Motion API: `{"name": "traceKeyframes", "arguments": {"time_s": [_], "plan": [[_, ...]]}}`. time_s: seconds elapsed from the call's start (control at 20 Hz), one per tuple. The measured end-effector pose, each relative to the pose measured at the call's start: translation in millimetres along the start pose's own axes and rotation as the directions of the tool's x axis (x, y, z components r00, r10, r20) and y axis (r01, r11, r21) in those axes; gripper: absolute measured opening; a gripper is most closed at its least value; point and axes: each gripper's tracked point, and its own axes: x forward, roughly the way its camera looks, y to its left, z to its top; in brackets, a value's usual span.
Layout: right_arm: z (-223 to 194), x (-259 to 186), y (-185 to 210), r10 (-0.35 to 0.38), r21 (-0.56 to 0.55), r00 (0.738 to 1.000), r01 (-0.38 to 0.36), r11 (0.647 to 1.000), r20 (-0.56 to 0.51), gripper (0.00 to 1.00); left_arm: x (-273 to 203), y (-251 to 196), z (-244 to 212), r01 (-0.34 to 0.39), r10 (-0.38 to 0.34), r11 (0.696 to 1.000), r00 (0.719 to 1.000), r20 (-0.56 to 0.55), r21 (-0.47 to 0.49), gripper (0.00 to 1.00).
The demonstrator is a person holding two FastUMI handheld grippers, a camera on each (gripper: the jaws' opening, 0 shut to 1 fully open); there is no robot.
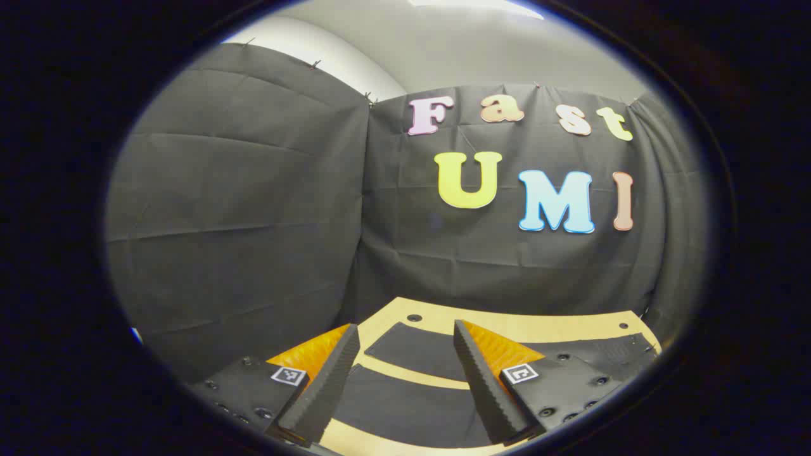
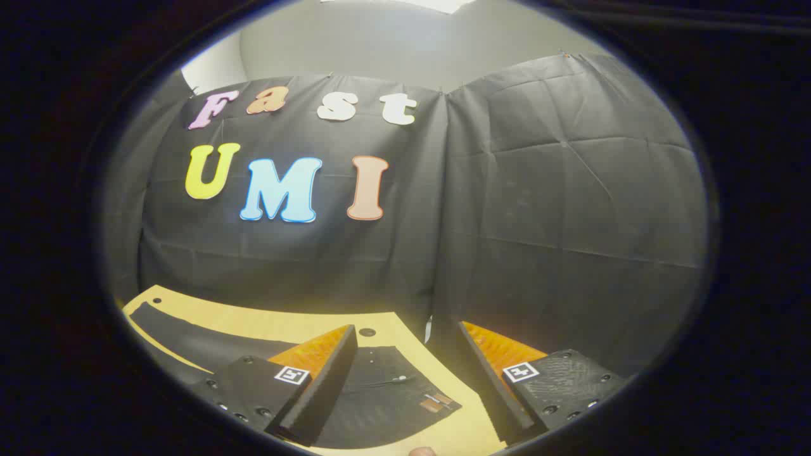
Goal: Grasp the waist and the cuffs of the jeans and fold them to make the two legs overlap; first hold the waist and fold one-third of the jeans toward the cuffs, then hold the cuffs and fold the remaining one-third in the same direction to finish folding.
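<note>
Two legs of the jeans (image 1: 412, 386) lie flat and apart on the table (image 1: 507, 324), at 6 o'clock in the left gripper view; waist (button, tag) at 6 in the right gripper view. No fold judged begun. Left gripper (image 1: 405, 380) and right gripper (image 2: 405, 386) hover, fingers apart, holding nothing. Cuffs cut off; middle of the garment hidden by fingers.
</note>
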Motion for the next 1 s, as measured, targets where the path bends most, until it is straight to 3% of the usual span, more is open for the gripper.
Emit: {"name": "traceKeyframes", "arguments": {"time_s": [1.0], "plan": [[-2.0, 2.8, 4.4, 0.013, 0.003, 1.0, -0.013, 1.0, -0.005, 0.94, 1.9, -3.5, -1.4, 0.004, -0.004, 1.0, 1.0, -0.008, -0.002, 0.96]]}}
